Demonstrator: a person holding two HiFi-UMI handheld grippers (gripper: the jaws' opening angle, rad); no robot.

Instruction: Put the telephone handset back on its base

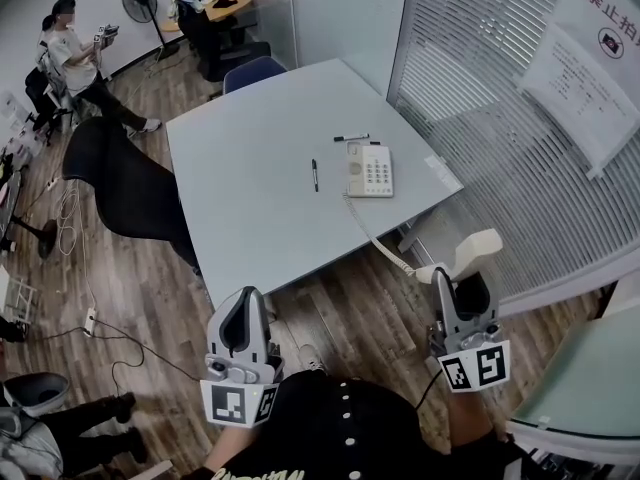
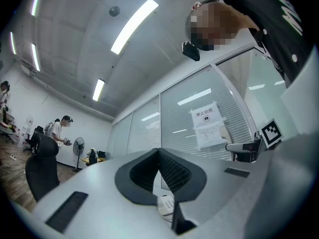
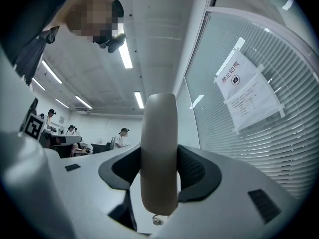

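Handset (image 1: 478, 251) sits clamped in right claw (image 1: 461, 286), left claw (image 1: 242, 303) pinched together empty, one base (image 1: 370, 170) and two pens (image 1: 314, 175) (image 1: 351, 138) on table (image 1: 250, 188).

bright ceiling strips (image 2: 134, 26), fisheye-warped edges

the head camera looks from high up, steeply down onto the bench (image 1: 250, 208), which lies some way ahead. the left tool (image 1: 243, 296) and right tool (image 1: 462, 286) sit at the bottom edge of its view. each tool camera rides close behind its own jaws and faces slightly upward, so the ceiling lights (image 2: 133, 26) show (wide-angle, edges bent). the telephone handset (image 3: 159, 153) stands right before the right lens. all three views share the blinded glass wall (image 1: 470, 68) and its paper notice (image 3: 246, 91). each tool view catches the other tool's marker cube (image 2: 271, 132).
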